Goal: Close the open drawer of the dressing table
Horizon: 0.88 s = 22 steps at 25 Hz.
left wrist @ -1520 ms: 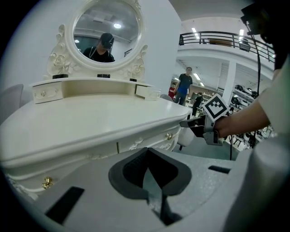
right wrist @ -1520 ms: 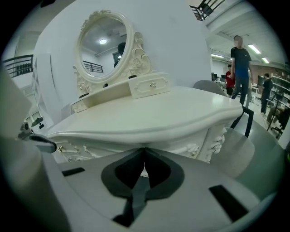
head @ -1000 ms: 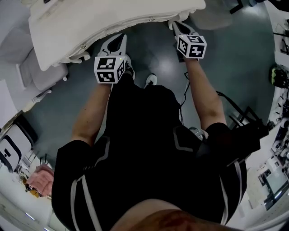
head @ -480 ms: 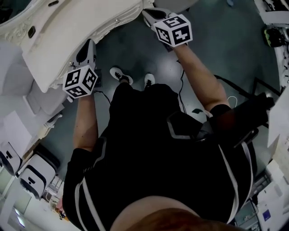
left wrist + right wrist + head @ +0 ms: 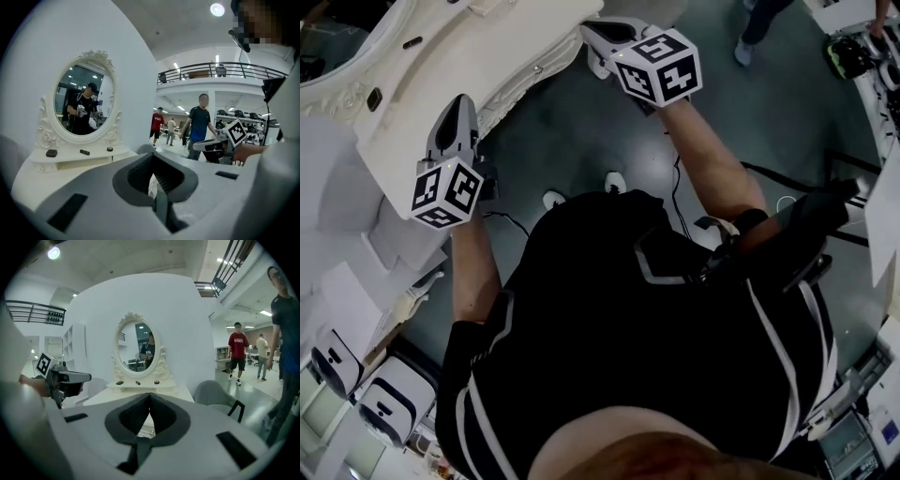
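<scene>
Grey floor (image 5: 581, 141), white dressing table (image 5: 431, 56): left gripper (image 5: 457, 108) and right gripper (image 5: 598, 36), both closed and empty, at its front edge. No drawer juts out; closing seems done.

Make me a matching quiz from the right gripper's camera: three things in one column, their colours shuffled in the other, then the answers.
Things:
1. mirror frame
2. chair
3. standing person's shirt

Colours:
A. red
B. white
C. grey

Pairs: 1-B, 2-C, 3-A.
</scene>
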Available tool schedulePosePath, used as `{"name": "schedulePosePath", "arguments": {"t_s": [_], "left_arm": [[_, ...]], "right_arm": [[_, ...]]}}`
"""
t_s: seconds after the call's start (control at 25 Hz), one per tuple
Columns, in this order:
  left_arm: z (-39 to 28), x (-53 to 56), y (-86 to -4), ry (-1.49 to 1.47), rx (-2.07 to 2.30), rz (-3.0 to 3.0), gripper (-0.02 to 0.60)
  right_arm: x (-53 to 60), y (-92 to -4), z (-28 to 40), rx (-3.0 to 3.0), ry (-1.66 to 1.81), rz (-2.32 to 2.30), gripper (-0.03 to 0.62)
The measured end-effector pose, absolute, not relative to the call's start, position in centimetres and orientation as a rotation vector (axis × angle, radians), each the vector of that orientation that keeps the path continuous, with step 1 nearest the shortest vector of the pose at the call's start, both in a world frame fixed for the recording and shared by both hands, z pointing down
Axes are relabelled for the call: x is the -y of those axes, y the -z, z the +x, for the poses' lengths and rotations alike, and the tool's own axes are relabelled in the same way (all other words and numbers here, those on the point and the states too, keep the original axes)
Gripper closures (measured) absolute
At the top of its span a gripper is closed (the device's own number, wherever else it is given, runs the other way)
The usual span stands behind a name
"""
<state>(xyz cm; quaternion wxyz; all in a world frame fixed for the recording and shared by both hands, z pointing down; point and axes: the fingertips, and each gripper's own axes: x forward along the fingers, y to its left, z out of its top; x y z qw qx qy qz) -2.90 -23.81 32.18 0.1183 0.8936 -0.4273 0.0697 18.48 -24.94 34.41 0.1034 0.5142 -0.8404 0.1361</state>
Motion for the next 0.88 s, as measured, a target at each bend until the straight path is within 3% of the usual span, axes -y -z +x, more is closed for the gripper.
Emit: {"name": "schedulePosePath", "arguments": {"t_s": [0.88], "left_arm": [[-7.2, 24.2, -25.3, -0.067, 1.149, 2.772, 0.577]], "right_arm": [[21.9, -24.8, 13.3, 2.437, -0.193, 1.687, 0.589]]}}
